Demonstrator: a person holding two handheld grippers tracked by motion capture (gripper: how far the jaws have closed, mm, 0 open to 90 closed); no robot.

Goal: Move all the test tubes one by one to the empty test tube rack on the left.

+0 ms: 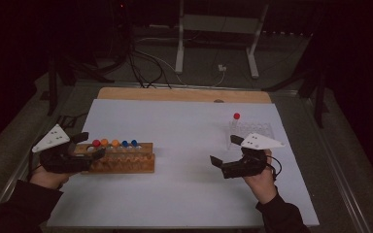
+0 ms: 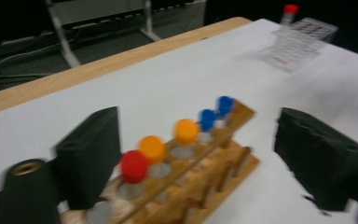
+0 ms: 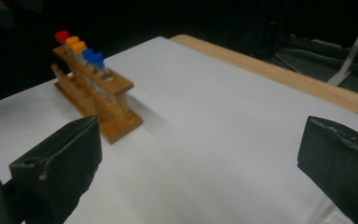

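Both tongs gape wide and hold nothing: the left tongs (image 1: 90,145) straddle the near end of the wooden rack (image 1: 124,160), its red-capped tube (image 2: 134,166) between the jaws, while the right tongs (image 1: 223,151) hover over bare surface (image 1: 184,131). Broad open room lies between rack and clear plastic rack (image 1: 252,130) near the right edge.

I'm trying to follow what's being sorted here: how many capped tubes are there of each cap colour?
Red caps: 2, one in the wooden rack at, one in the clear rack at
Orange caps: 2
Blue caps: 2
Total: 6 tubes
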